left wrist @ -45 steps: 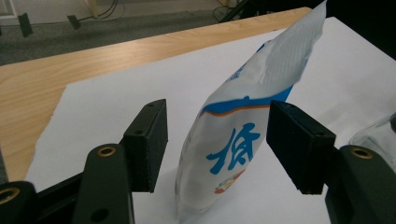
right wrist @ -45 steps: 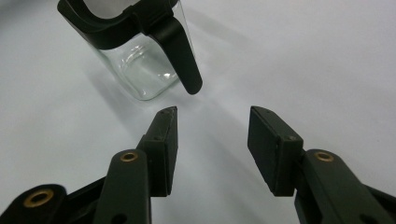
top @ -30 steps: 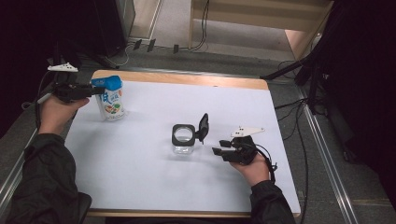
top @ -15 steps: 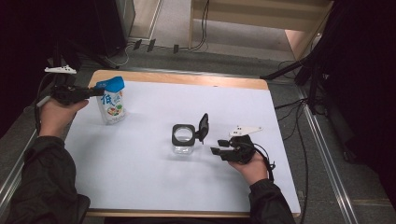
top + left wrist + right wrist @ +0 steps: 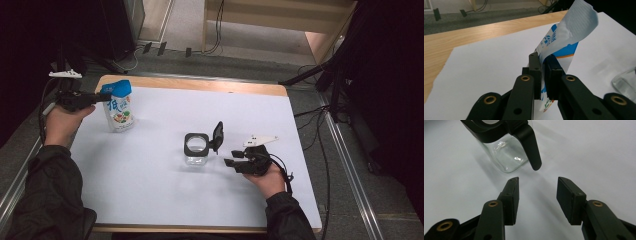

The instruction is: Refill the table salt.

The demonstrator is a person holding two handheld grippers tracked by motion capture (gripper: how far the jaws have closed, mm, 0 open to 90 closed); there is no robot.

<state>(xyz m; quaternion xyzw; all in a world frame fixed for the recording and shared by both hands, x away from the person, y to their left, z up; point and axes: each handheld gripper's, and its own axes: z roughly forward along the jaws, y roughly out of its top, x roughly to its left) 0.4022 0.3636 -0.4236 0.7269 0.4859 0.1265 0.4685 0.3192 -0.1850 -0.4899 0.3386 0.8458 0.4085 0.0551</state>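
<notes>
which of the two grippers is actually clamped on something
The left gripper: its jaws pinch the blue-and-white pouch at its top. The right gripper stands open near the glass jar.

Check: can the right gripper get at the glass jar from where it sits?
Probably yes. The right gripper is open and aimed at the glass jar, with bare white table cover between; only the jar's raised black lid hangs near its line.

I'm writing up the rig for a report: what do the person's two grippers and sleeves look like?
Both are black two-jaw tools. The left gripper has flat rectangular pads on arms with brass-coloured rivets; the right gripper has the same build. In the high view each carries a pale three-cornered plate on top and trails a dark cable. The person wears dark long sleeves to the wrists.
</notes>
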